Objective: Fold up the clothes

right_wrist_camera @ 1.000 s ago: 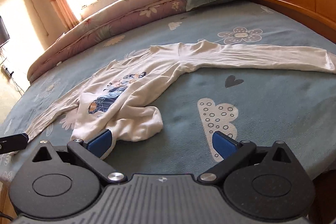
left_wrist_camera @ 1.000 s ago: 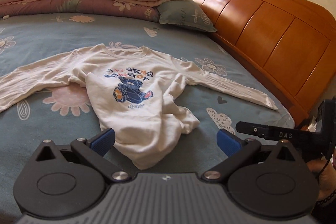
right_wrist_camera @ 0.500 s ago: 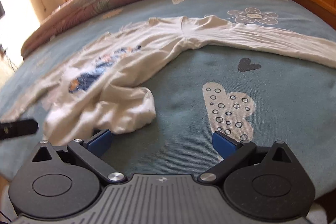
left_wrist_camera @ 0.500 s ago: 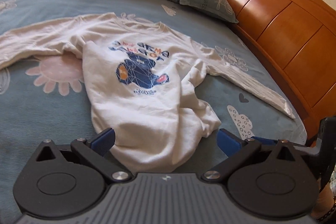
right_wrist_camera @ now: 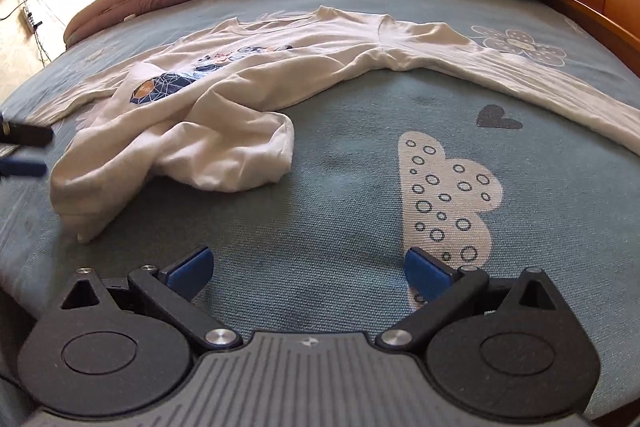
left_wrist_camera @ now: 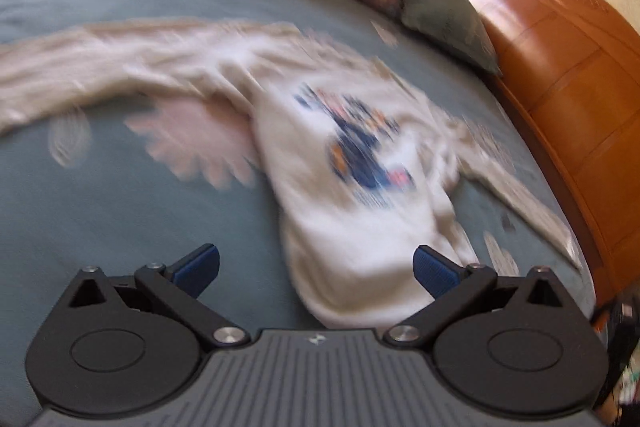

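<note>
Blue floral-print bedsheet [right_wrist_camera: 360, 227] carries the white long-sleeved cotton shirt with a blue print [right_wrist_camera: 224, 131], spread, hem bunched — light, limp; take the hem corners. Left gripper [left_wrist_camera: 316, 267] and right gripper [right_wrist_camera: 308, 267] both spread, empty.

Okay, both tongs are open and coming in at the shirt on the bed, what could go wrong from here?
1. The shirt has its hem bunched and folded over near the bottom, so a grab there may catch several layers and fold crooked.
2. The left tongs view is blurred, which suggests fast motion, so they might overshoot the hem.
3. The right tongs are over bare bedsheet, apart from the shirt, and could pinch sheet instead.
</note>
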### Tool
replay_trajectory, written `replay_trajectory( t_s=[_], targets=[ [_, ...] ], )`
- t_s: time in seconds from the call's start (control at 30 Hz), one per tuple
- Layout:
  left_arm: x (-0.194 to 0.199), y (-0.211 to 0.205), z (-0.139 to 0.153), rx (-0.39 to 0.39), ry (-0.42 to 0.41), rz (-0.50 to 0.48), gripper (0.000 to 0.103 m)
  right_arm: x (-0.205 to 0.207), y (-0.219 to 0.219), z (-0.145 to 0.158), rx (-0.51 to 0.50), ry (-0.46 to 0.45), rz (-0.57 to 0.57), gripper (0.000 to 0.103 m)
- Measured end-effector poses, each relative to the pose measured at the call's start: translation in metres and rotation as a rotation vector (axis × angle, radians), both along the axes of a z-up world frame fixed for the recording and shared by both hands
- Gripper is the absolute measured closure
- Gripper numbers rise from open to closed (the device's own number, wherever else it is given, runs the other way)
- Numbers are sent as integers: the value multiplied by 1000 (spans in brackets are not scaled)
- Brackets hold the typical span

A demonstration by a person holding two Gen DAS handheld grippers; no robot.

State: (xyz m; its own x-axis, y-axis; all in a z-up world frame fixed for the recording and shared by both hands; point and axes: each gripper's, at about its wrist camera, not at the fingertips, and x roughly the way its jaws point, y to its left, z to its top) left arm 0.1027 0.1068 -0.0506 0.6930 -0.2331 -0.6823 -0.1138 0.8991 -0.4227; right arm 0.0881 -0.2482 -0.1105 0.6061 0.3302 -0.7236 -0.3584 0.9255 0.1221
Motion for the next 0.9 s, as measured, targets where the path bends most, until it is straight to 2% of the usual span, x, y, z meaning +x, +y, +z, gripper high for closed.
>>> replay_trajectory(
  t_s=[0.1,0.23,0.33,0.4,0.47,0.53,0.67,0.77,0.8,0.9],
  targets=[
    [13,56,14,26,-27,123,1,-1,5,-1,-32,-6,1,0],
    [30,136,16,84,-40,288,1,0,10,-1,-65,-6,3,0],
    [36,184,2,93,-13,375,1,1,11,0,-68,3,-9,0],
    [33,212,-12,65,3,419,1,1,14,0,-76,3,-19,0],
    [22,237,-28,36,28,468,1,2,15,0,-82,7,-30,0],
    [8,261,-40,58,57,522,1,4,17,1,-87,17,-38,0],
    [-4,298,-40,136,55,553,1,7,19,2,-99,36,-47,0],
    [-4,312,-27,86,34,559,1,11,21,3,-109,52,-56,0],
    [-4,313,-22,78,4,539,1,11,22,3,-111,57,-62,0],
    [-6,320,-23,-34,-59,500,1,13,24,4,-113,64,-83,0]
  ],
)
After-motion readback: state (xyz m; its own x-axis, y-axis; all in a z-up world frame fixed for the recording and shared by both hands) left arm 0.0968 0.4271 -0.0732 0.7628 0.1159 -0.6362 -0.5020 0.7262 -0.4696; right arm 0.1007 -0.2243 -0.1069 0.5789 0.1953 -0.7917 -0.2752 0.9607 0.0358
